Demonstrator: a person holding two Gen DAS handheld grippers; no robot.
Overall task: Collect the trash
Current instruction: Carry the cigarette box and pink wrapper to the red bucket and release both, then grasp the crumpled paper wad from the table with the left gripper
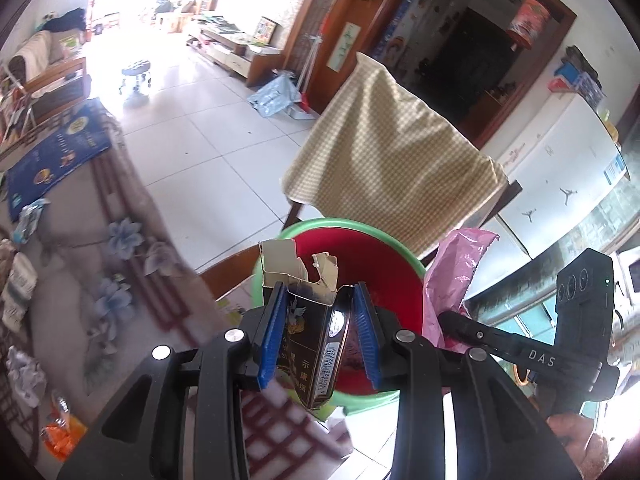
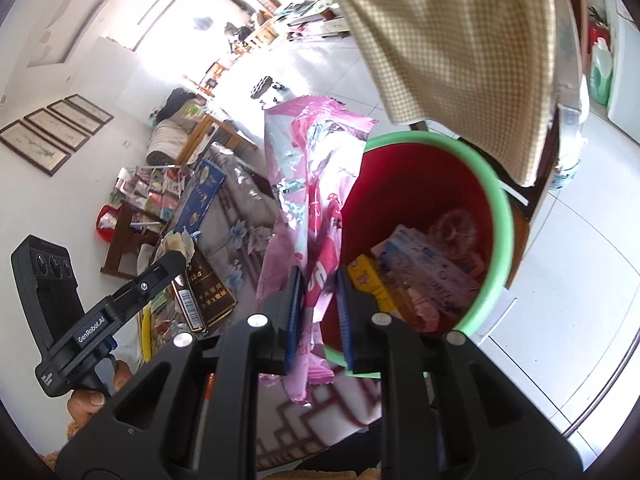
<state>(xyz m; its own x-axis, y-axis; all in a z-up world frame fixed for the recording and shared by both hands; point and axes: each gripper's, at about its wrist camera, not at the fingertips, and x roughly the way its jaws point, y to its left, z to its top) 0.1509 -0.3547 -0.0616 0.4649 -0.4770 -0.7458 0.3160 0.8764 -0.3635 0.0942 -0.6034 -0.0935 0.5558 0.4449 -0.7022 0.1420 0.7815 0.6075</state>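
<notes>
The left hand-held gripper [image 1: 320,312] pinches a torn, light carton [image 1: 310,320] mid-body; the right hand-held gripper [image 2: 318,300] pinches a crinkly pink wrapper [image 2: 312,200], probably slippery. Both hang at the bin [image 2: 496,216] rim.

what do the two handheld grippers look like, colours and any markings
Both are black plastic with blue ribbed pads on the fingers and silver round pivot pins. Seen from the left wrist, the right gripper carries white "DAS" lettering and a black camera block with a green light. Seen from the right wrist, the left gripper has a "GenRobot.AI" label and a similar camera block.
</notes>
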